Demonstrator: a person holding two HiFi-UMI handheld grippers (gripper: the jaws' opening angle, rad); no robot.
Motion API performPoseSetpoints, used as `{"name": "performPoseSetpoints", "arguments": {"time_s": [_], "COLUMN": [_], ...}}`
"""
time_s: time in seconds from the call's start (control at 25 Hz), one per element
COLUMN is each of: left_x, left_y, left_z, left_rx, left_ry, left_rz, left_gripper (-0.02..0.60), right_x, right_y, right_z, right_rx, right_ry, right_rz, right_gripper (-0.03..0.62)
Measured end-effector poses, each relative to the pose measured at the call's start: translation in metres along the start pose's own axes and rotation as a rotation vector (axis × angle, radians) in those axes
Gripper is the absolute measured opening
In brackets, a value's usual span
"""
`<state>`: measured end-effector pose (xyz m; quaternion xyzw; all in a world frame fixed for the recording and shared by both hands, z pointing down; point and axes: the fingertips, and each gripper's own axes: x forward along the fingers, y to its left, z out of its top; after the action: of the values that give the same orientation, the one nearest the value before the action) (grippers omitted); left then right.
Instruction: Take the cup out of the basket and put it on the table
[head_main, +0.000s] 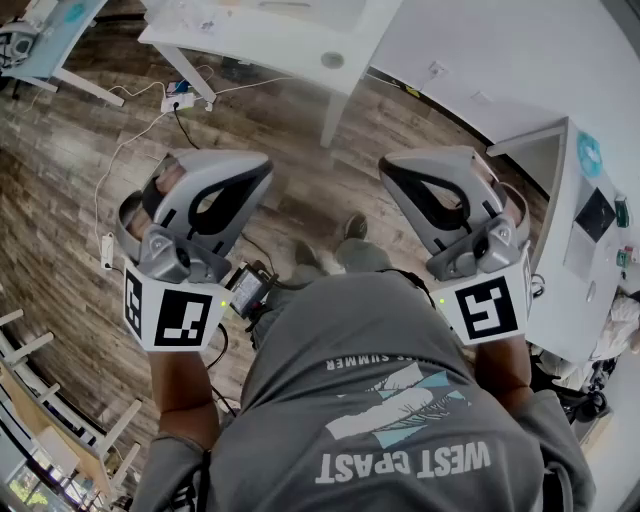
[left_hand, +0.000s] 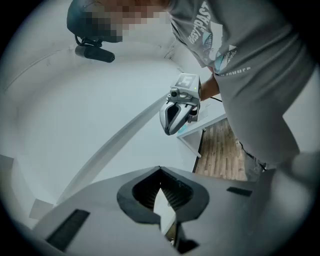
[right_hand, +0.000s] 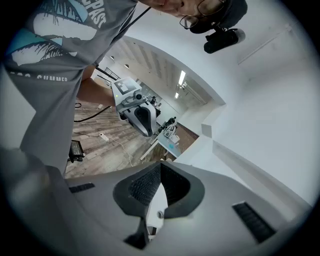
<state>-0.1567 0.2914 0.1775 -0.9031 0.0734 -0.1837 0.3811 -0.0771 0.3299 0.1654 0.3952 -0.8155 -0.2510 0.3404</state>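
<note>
Starts on the left gripper: jaws pressed fully together, nothing pinched between them. Same on the right gripper, closed tip to tip and holding nothing.

Switches to the head view. Holds both grippers side by side, well apart from each other, out in front of a grey printed T-shirt, with the marker cubes nearest the body and the noses tipped slightly down.

Looks past them onto a dark wood-plank floor. Picks out a white power strip lying on the planks, thin white cables trailing away from it. Catches a white rectangular table on slim white legs along the top edge. Finds a second white desk at the right, carrying bits too small to name. Glimpses a pale blue tabletop in the top left corner.

Back in the gripper views, takes in mostly plain white wall.

Finds no cup and no basket in any of the three views.
</note>
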Motion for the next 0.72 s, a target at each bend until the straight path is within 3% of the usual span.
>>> {"name": "performPoseSetpoints", "arguments": {"time_s": [0.4,0.72], "left_x": [0.020,0.071], "left_y": [0.002,0.016], "left_z": [0.008,0.018], "left_rx": [-0.008,-0.008], "left_ry": [0.014,0.047], "left_rz": [0.004,0.004], "left_gripper": [0.009,0.009], "right_x": [-0.011,-0.028], "right_y": [-0.014,-0.056], "right_z": [-0.018,-0.052], "right_rx": [0.013,0.046], "right_ry": [-0.019,-0.077], "right_rz": [-0.013,-0.043], "right_gripper": [0.011,0.012]}}
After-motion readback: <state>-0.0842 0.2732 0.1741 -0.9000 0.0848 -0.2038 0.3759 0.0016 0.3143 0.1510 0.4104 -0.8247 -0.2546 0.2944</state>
